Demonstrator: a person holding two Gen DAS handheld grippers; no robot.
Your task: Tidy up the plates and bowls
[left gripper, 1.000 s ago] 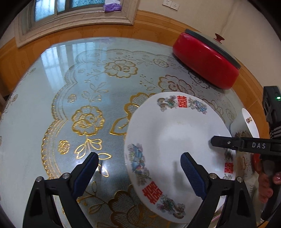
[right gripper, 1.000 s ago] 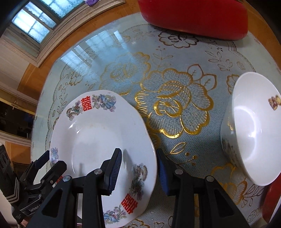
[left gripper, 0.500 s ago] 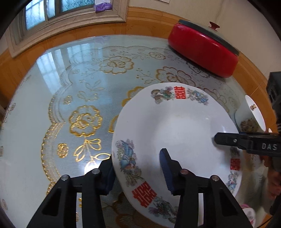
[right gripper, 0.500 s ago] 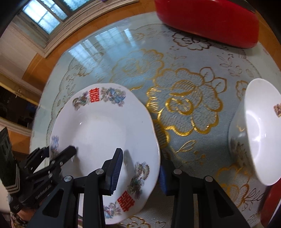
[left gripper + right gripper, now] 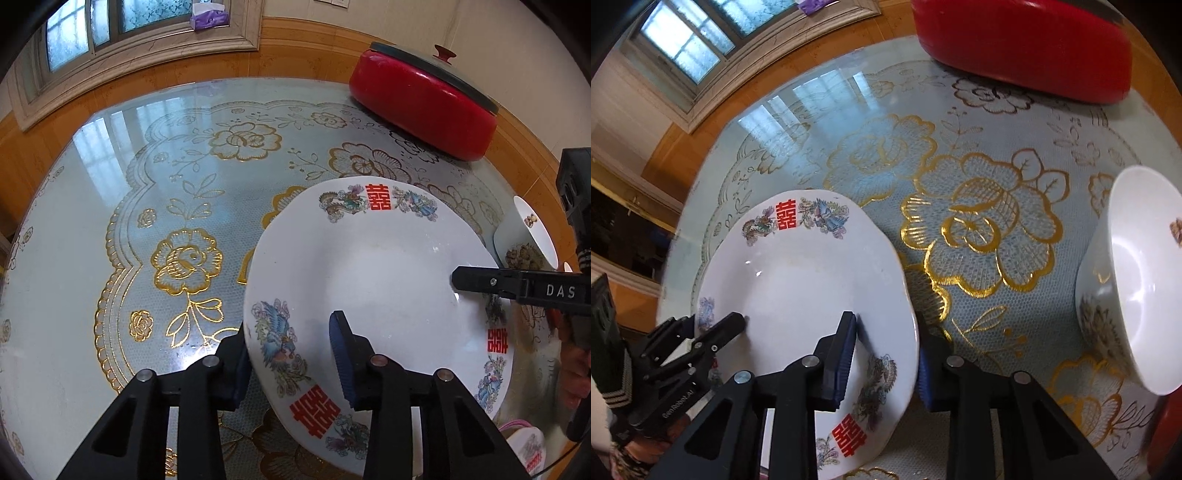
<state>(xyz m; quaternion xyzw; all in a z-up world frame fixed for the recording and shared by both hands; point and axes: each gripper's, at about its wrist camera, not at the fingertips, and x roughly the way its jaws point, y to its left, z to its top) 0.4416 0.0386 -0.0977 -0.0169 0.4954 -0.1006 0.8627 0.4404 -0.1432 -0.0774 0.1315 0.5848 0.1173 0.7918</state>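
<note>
A white deep plate (image 5: 388,266) with red characters and bird patterns is held between both grippers, just above the table. My left gripper (image 5: 291,339) has its jaws closing on the plate's left rim, one pad on the inside and one under the edge. My right gripper (image 5: 886,325) is closing on the opposite rim (image 5: 908,295) in the same way, and one of its fingers (image 5: 480,280) shows in the left wrist view. A white bowl (image 5: 1137,295) stands on the table to the right, apart from both grippers.
A red pot with a dark lid (image 5: 421,107) stands at the table's far right. The round table (image 5: 184,184) has a glass top over a blue cloth with gold flowers, and a wooden rim. A window sill with a purple tissue pack (image 5: 208,16) lies beyond.
The left jaws went from wide open beside the plate to pinching its rim. The right jaws narrowed a little on the other rim. The plate now sits closer to both cameras.
</note>
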